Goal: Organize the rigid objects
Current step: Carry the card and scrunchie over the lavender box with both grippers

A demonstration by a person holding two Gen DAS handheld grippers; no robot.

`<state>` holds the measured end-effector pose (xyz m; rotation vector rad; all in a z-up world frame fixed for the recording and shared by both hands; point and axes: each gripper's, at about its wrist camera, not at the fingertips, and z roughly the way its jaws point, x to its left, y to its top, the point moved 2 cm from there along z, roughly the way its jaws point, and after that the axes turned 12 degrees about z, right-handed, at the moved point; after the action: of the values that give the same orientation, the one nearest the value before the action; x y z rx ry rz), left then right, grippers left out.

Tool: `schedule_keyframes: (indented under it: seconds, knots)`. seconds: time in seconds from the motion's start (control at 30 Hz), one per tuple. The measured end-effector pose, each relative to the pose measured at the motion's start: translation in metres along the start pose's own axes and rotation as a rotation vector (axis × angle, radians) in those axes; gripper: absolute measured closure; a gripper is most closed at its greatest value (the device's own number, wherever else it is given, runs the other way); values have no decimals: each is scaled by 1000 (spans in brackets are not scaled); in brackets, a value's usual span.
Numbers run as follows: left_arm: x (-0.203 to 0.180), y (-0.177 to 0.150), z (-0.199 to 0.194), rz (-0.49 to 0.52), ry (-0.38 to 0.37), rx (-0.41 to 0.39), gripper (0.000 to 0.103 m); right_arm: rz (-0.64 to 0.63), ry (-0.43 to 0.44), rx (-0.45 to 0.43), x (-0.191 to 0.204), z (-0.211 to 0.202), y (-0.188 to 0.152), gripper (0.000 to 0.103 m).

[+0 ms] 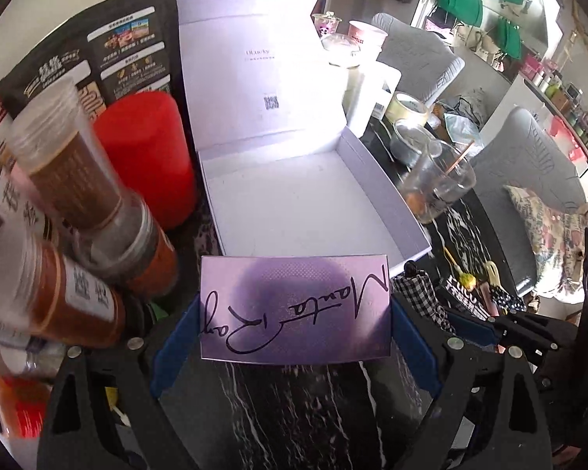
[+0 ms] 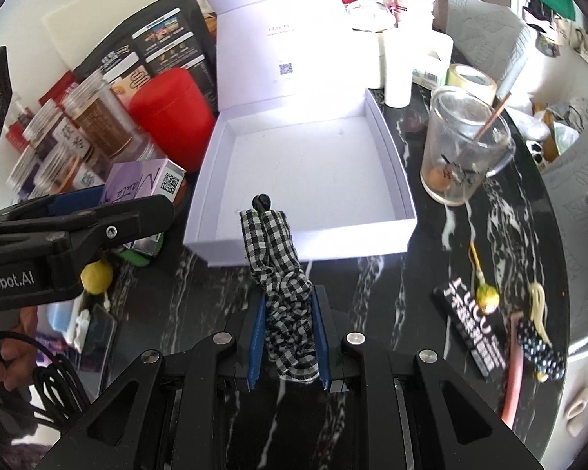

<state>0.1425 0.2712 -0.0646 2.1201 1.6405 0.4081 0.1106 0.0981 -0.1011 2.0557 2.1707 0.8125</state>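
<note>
My left gripper is shut on a small purple box with black script lettering, held just in front of the open white box, which is empty. The purple box also shows in the right wrist view, left of the white box. My right gripper is shut on a black-and-white checked fabric piece with a black tip, held at the white box's near edge. The checked piece also shows in the left wrist view.
Spice jars and a red canister crowd the left. A glass mug with a stick stands right of the box. A black card, a yellow charm and a dotted hair clip lie on the black marble table.
</note>
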Motion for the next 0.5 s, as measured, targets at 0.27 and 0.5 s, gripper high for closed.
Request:
schedule_keyframes:
  seconds: [0.27, 0.5]
  knots:
    - [16, 16, 20, -61, 9, 43, 10, -15, -20, -7, 1, 16, 32, 81]
    - [27, 34, 38, -111, 24, 44, 10, -36, -56, -21, -1, 26, 55, 81]
